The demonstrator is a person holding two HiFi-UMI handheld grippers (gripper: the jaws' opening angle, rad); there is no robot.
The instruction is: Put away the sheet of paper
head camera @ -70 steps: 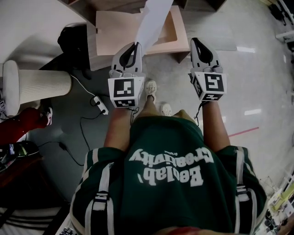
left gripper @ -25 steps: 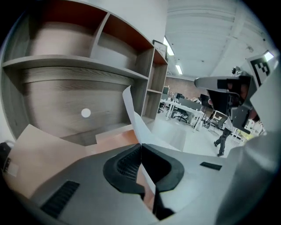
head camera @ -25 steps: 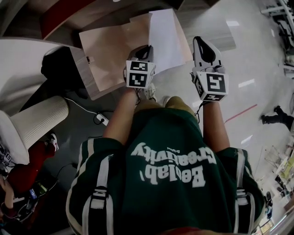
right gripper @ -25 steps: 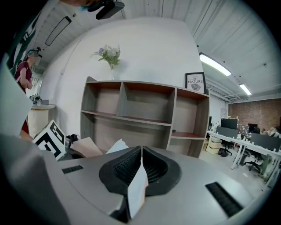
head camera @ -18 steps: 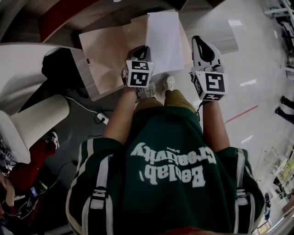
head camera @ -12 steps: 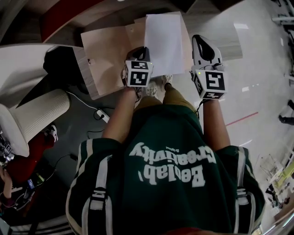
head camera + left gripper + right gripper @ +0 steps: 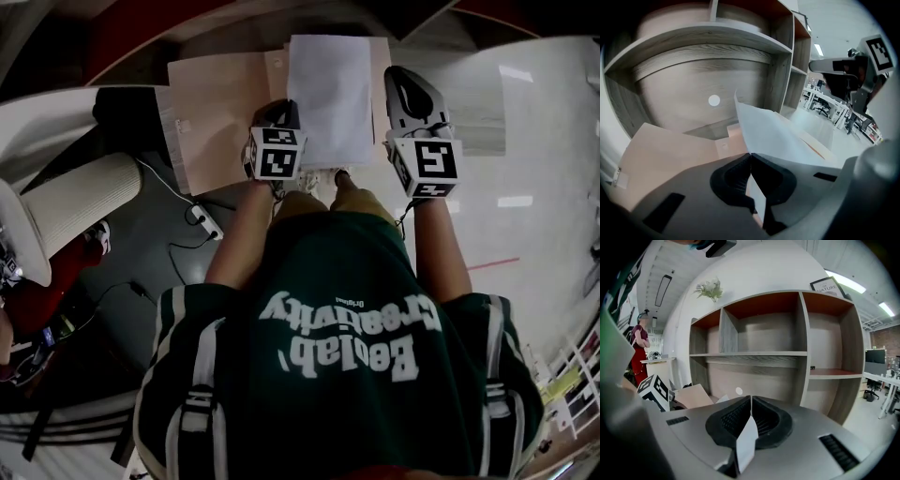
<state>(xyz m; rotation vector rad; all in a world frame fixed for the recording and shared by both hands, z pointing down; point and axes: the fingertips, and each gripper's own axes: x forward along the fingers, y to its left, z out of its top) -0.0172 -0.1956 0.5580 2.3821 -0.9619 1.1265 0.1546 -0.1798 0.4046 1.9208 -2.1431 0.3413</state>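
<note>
The white sheet of paper hangs out over a beige board in front of the wooden shelf unit. My left gripper is shut on the sheet's near left corner. In the left gripper view the sheet rises from the closed tips toward the right. My right gripper stands just right of the sheet's edge, apart from it, with its tips shut. A small white strip sits in the hollow behind those tips; I cannot tell what it is.
The shelf unit has open compartments, its low shelf right ahead. A ribbed white cylinder and a power strip with its cable lie on the floor to the left. A person in red stands far left.
Both grippers and the sheet have moved forward toward the shelf. The sheet has swung square and flatter over the beige board, and the right gripper has closed in on its right edge.
</note>
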